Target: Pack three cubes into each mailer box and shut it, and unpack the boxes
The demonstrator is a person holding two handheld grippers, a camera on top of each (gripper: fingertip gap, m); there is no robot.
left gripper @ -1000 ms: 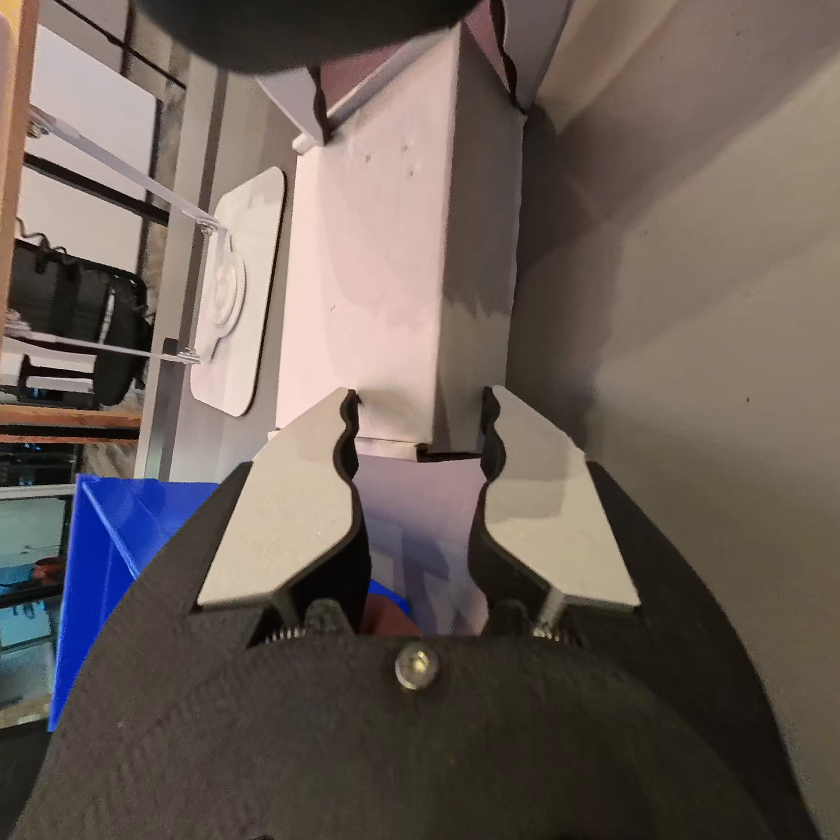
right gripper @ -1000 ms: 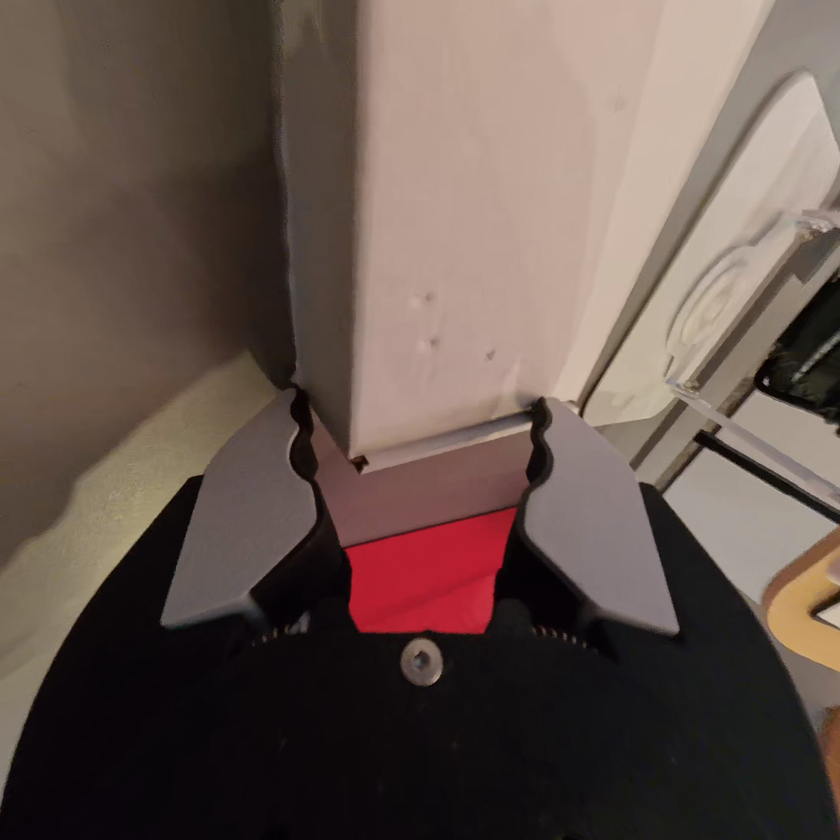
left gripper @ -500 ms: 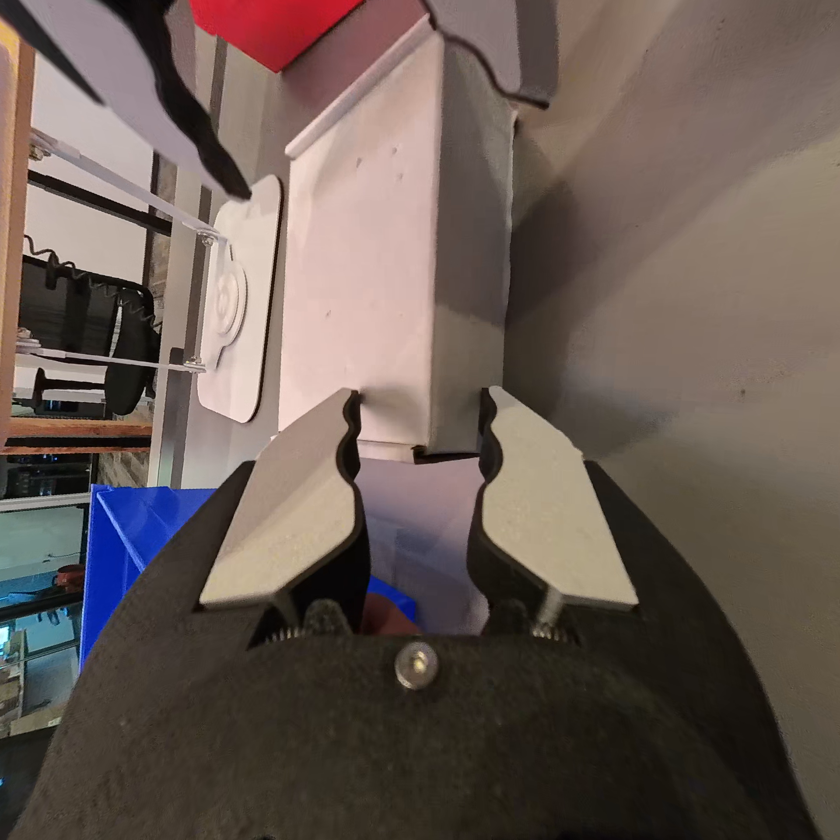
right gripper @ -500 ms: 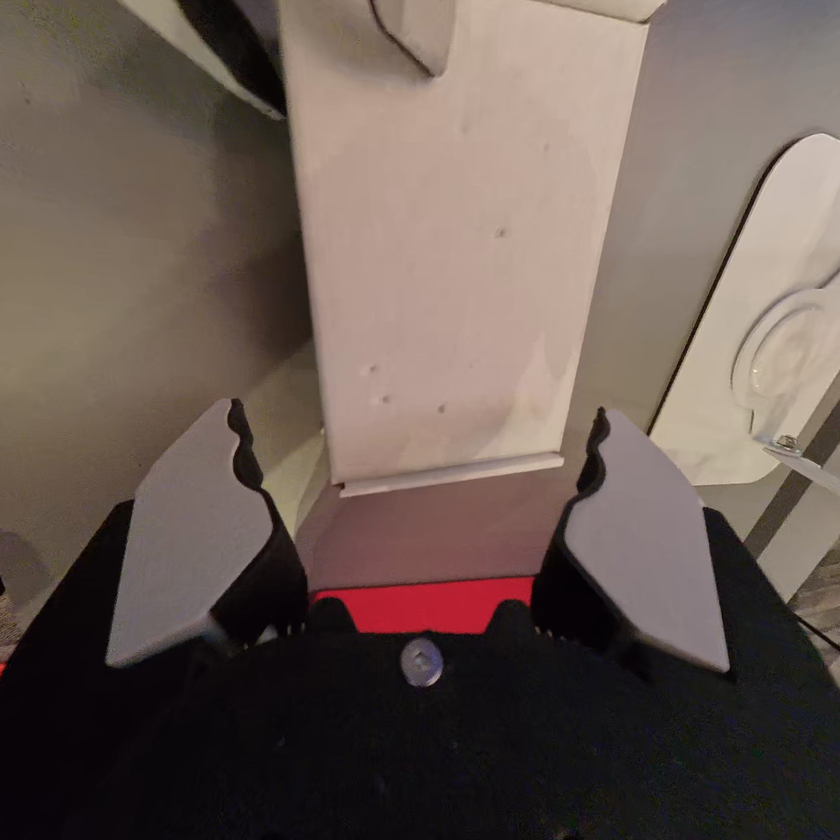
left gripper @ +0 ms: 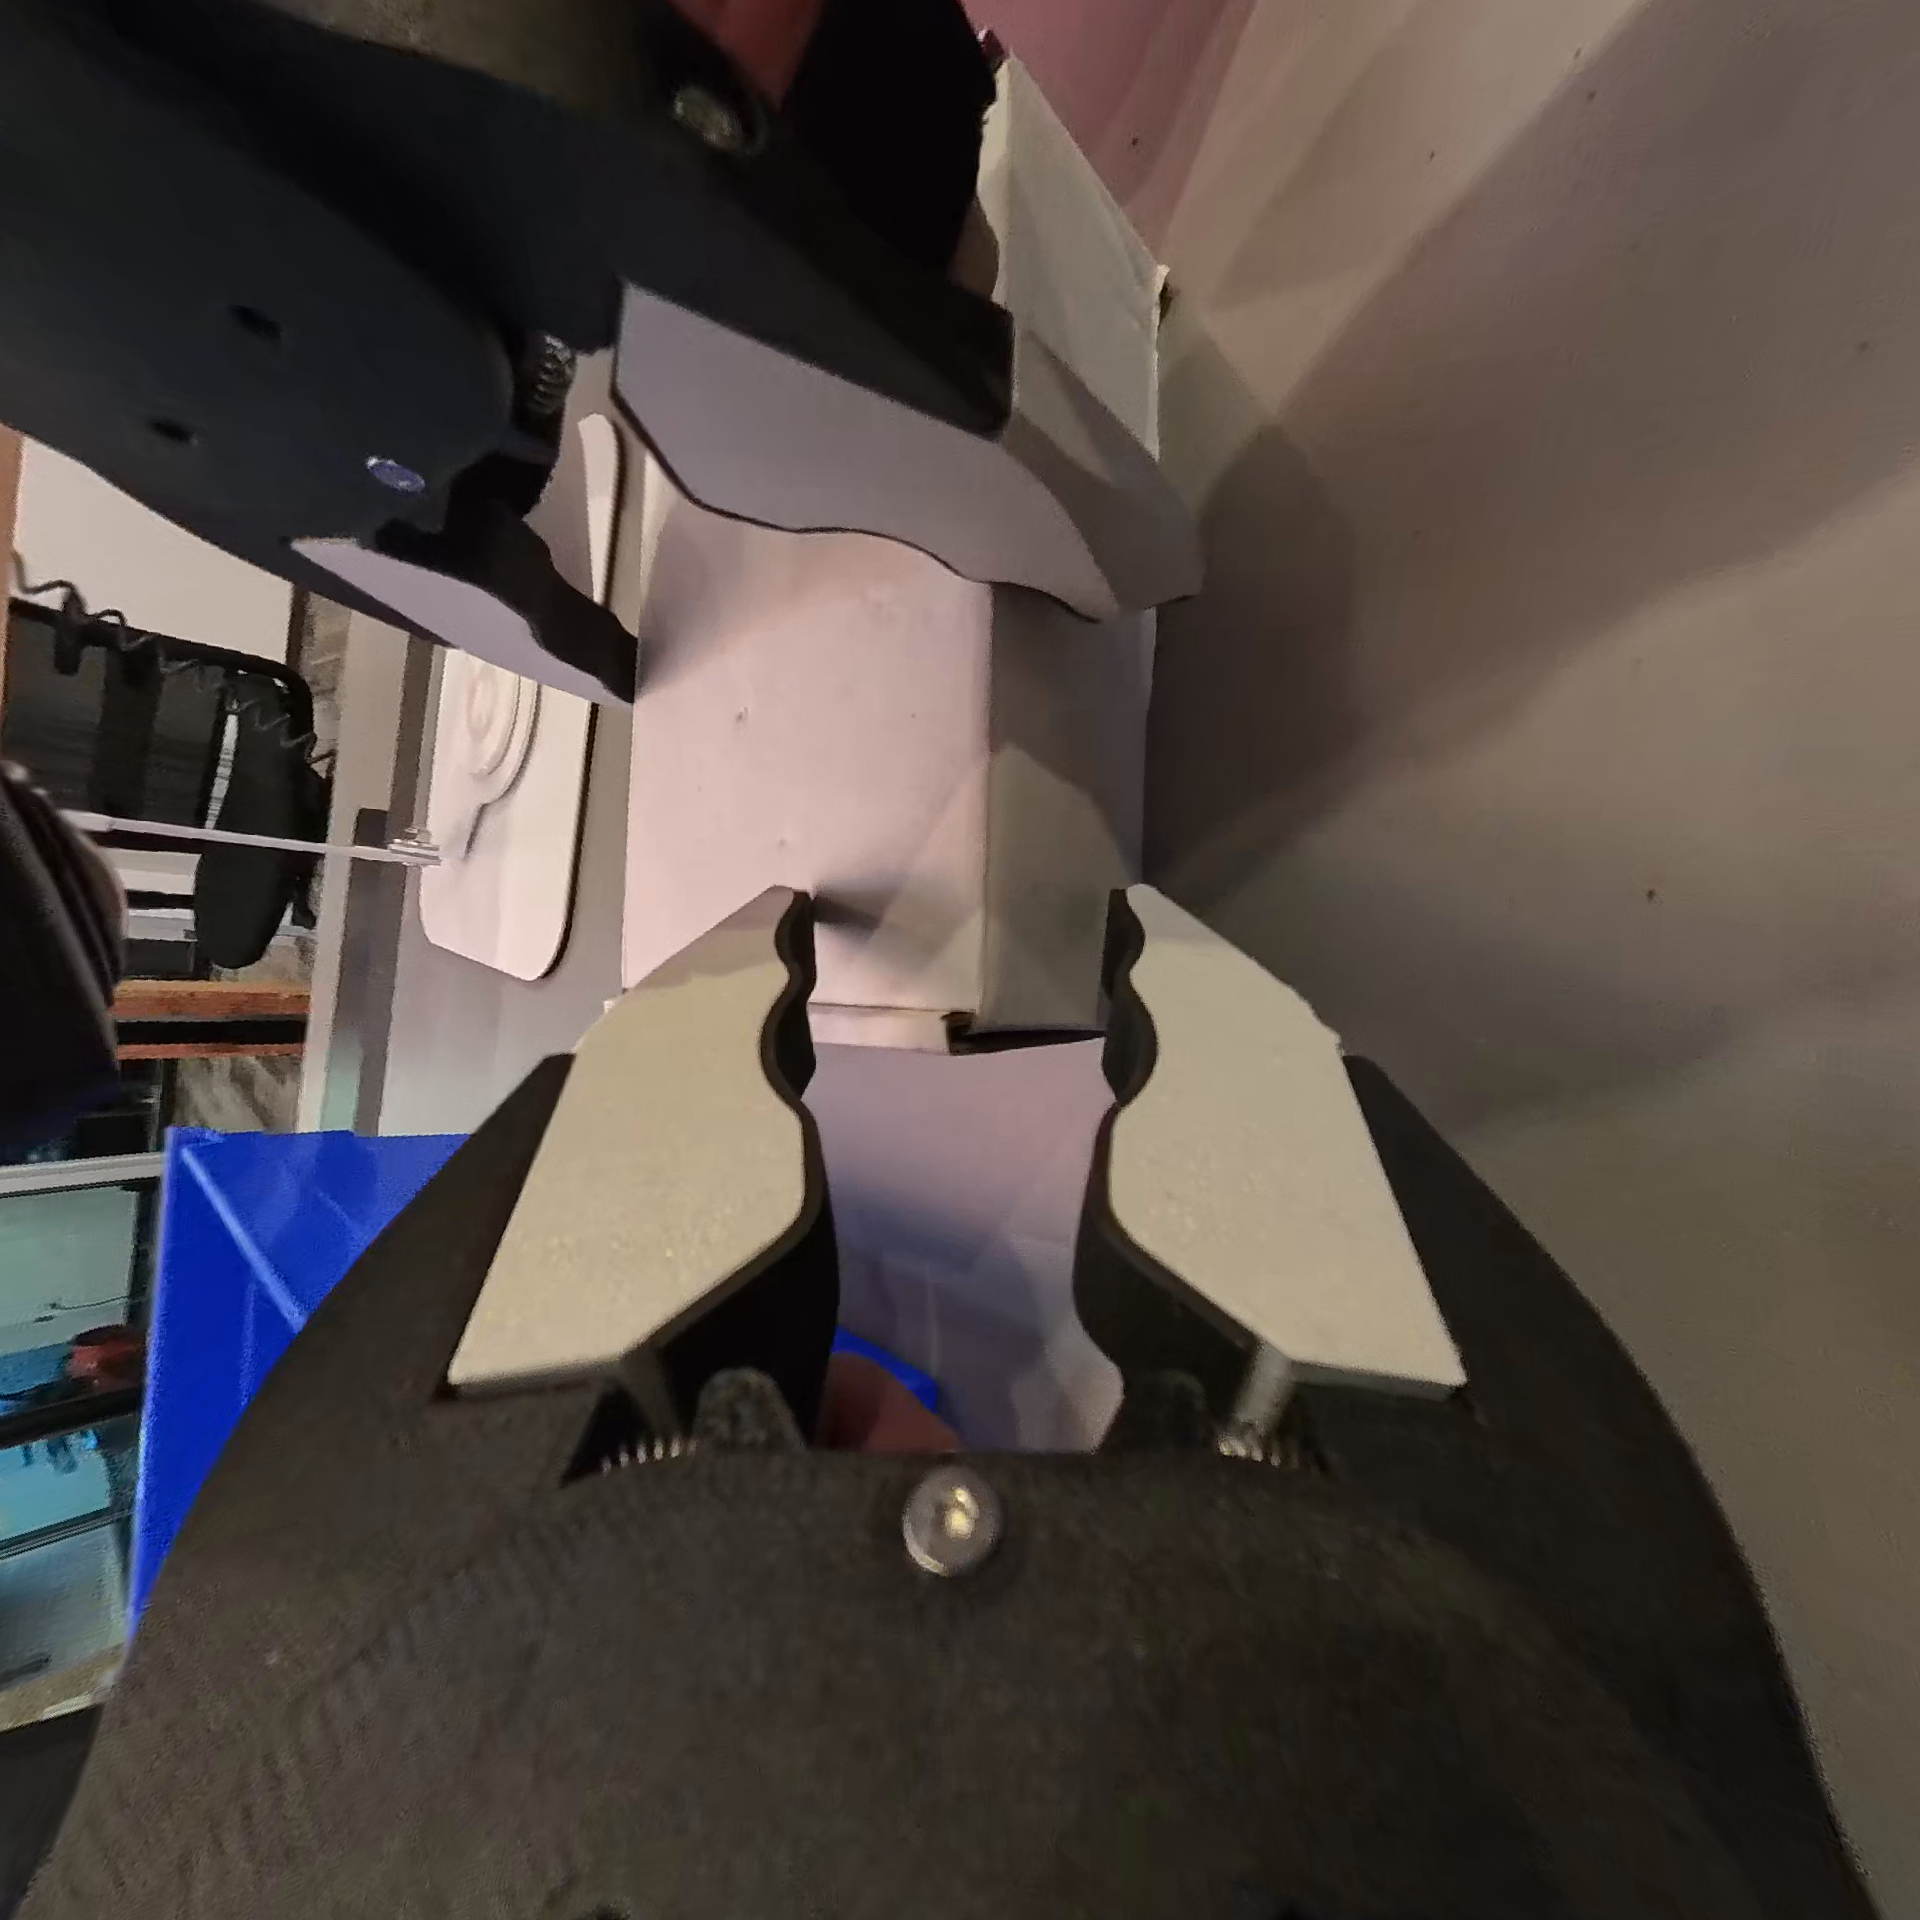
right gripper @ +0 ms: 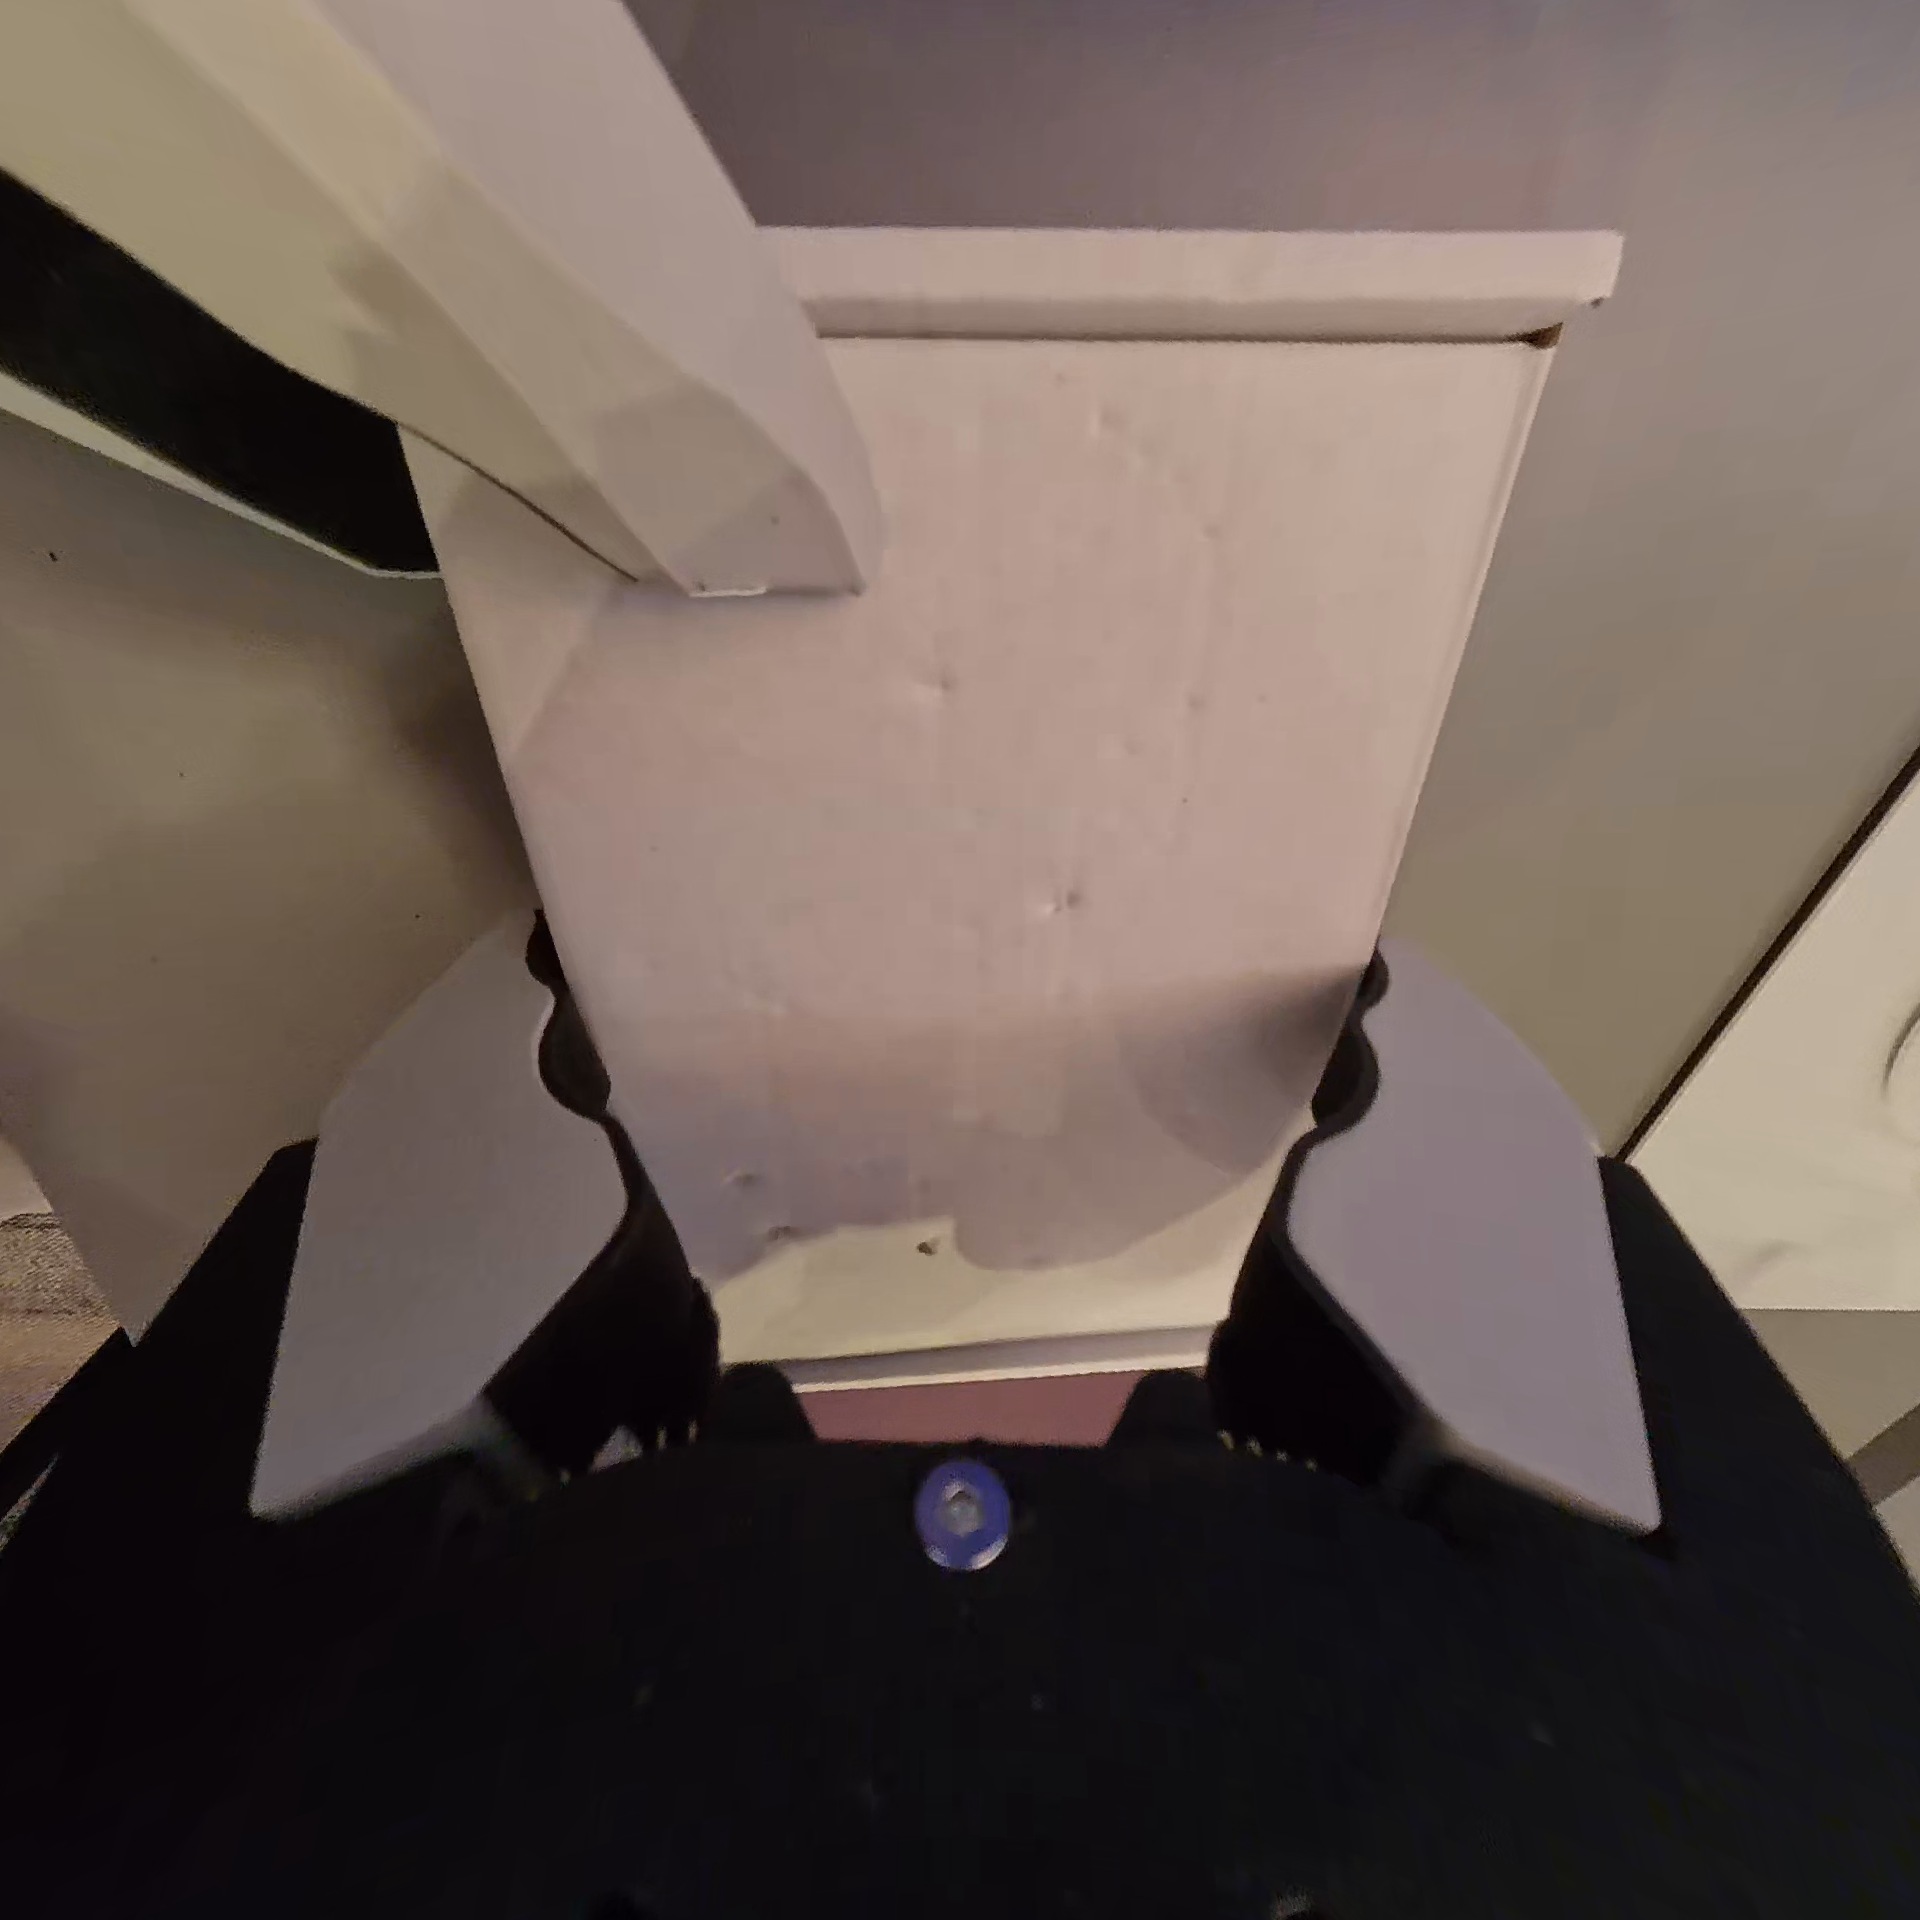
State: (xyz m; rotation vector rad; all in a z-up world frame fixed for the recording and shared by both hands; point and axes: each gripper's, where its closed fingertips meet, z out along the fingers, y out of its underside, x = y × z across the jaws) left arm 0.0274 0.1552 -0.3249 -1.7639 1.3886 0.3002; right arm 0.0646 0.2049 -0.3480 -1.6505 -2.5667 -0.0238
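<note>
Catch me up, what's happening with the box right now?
Both grippers are on one white mailer box, which is closed. The left gripper is clamped across one end of it, while the right gripper straddles the opposite end with its fingers wide against the box's sides. A blue bin sits behind the left gripper, and a white pad lies on the table beside the box. No cubes are visible from here.

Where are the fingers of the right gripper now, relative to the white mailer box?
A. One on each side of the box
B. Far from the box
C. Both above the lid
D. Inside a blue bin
A: in the right wrist view the right gripper has one finger at each side of the white mailer box.
</note>
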